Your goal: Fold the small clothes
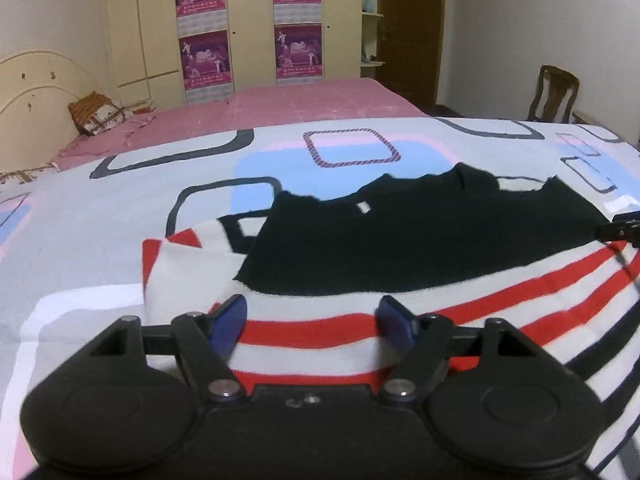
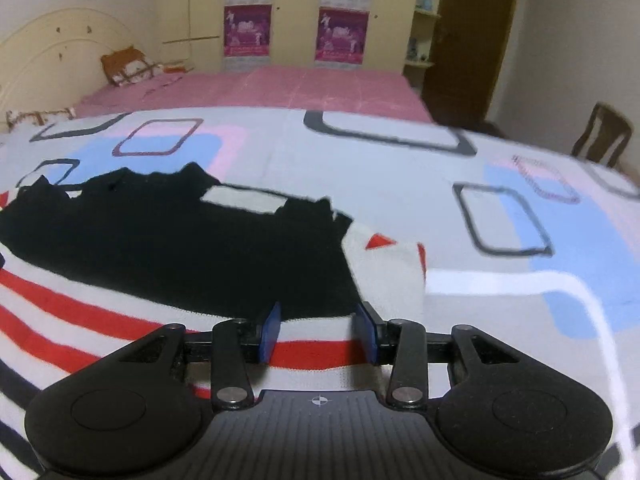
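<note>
A small striped shirt (image 1: 460,292) lies flat on the patterned bedsheet (image 1: 100,240), its black upper part toward the far edge of the bed and its red-and-white striped lower part toward the near edge, where both tools wait. Its long axis, from hem to collar, runs straight away from the tools.

The left gripper (image 1: 312,320) hovers low over the striped hem with its blue fingertips (image 1: 230,322) spread wide and nothing between them but the cloth below. The left sleeve (image 1: 180,268) sticks out just beyond it toward the left side of the bed. The right gripper (image 2: 318,330) sits likewise over the hem near the shirt's right side, its jaws open a little narrower and also empty. The right sleeve (image 2: 386,272) lies just ahead and to its right.

The two tools appear to stand about equally near the hem, one toward each bottom corner. That is the relation the coming move likely depends on — each gripper has a stretch of hem under it, and the collar end lies directly ahead. A fold carried forward would lay striped cloth over black.

The folding looks barely begun, as the body is spread out and both sleeves lie open. Whether either tool touches the cloth cannot be told — the fingertips are close above it.
</note>
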Motion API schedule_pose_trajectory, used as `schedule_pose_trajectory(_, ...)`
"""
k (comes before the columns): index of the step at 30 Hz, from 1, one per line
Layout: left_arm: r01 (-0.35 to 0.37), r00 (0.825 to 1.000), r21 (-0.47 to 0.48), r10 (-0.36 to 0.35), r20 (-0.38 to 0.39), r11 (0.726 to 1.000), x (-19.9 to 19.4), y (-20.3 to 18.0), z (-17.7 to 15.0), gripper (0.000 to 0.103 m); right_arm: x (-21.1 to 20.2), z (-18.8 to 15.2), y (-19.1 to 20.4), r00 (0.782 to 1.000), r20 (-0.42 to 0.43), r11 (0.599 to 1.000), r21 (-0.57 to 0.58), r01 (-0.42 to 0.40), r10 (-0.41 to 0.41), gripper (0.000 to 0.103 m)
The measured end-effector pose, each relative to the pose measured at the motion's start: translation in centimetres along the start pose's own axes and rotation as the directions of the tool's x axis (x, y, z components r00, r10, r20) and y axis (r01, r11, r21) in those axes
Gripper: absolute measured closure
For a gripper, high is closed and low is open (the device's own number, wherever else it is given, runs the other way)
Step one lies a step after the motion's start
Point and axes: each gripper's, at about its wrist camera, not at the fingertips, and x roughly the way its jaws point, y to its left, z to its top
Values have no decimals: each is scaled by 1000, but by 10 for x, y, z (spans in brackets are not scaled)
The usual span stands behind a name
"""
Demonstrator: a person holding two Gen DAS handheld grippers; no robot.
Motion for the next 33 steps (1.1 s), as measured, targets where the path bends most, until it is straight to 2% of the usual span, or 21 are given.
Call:
schedule_pose_trajectory(2,43,999,-4,-43,31,999,-11,-18,3,39,-16,1,18,998,48,999,-5,-45,45,39)
schedule_pose_trajectory(3,80,996,9,-80,44,997,-16,-30,3,39,-25,-3,27,993,64,995,-24,-96,97,35)
schedule_pose_trajectory(7,186,982,70,-187,13,980,-20,-79,-8,40,-33,-18,71,977,18,973,-95,-212,214,35)
schedule_pose_trajectory(9,178,984,76,-179,-3,981,-18,-87,-16,41,-29,-26,79,982,-18,974,-126,-187,186,36)
schedule_pose_trajectory(11,190,982,24,-190,3,982,-20,-74,-21,38,-31,-31,72,987,-31,979,-124,-163,160,36)
schedule_pose_trajectory(13,148,989,2,-148,5,989,-26,-55,-28,37,-34,-34,49,993,-49,991,-68,-114,111,36)
schedule_pose_trajectory(14,104,995,4,-104,3,995,-28,-45,-32,34,-35,-36,37,995,-55,996,-34,-84,82,36)
schedule_pose_trajectory(15,63,998,0,-63,-1,998,-33,-36,-38,24,-36,-39,27,995,-66,998,0,-70,70,36)
schedule_pose_trajectory(16,52,999,-26,-52,-5,998,-35,-26,-43,24,-39,-41,21,994,-73,996,30,-79,81,36)
schedule_pose_trajectory(17,61,998,-64,-61,-10,996,-38,-18,-46,24,-43,-42,20,994,-75,996,38,-78,81,36)
schedule_pose_trajectory(18,60,998,-84,-61,-10,995,-43,-16,-46,29,-52,-39,26,996,-62,997,26,-69,70,36)
schedule_pose_trajectory(19,46,999,-76,-47,-5,996,-49,-19,-44,39,-64,-38,34,997,-24,997,5,-71,71,36)
schedule_pose_trajectory(20,51,999,-68,-51,6,996,-55,-24,-41,42,-73,-36,42,996,6,996,-5,-92,92,36)
schedule_pose_trajectory(23,108,993,-30,-107,45,994,-70,-51,-37,42,-85,-37,72,984,10,983,-27,-180,180,38)
schedule_pose_trajectory(24,116,993,-8,-115,33,993,-70,-60,-37,42,-85,-40,83,981,-6,980,-47,-193,193,42)
schedule_pose_trajectory(26,121,992,23,-120,-43,992,-57,-76,-43,41,-79,-50,102,982,-80,981,-79,-180,174,45)
schedule_pose_trajectory(28,85,995,80,-81,-53,993,-55,-87,-50,40,-74,-63,114,984,-108,982,-113,-152,140,45)
schedule_pose_trajectory(29,89,995,83,-85,-50,993,-59,-88,-50,41,-77,-64,116,986,-98,981,-124,-146,135,45)
schedule_pose_trajectory(31,107,994,54,-106,-14,993,-71,-81,-49,42,-86,-63,111,981,-82,978,-100,-185,177,45)
schedule_pose_trajectory(33,68,998,28,-68,11,997,-79,-67,-51,42,-89,-63,107,982,-80,977,-113,-179,171,45)
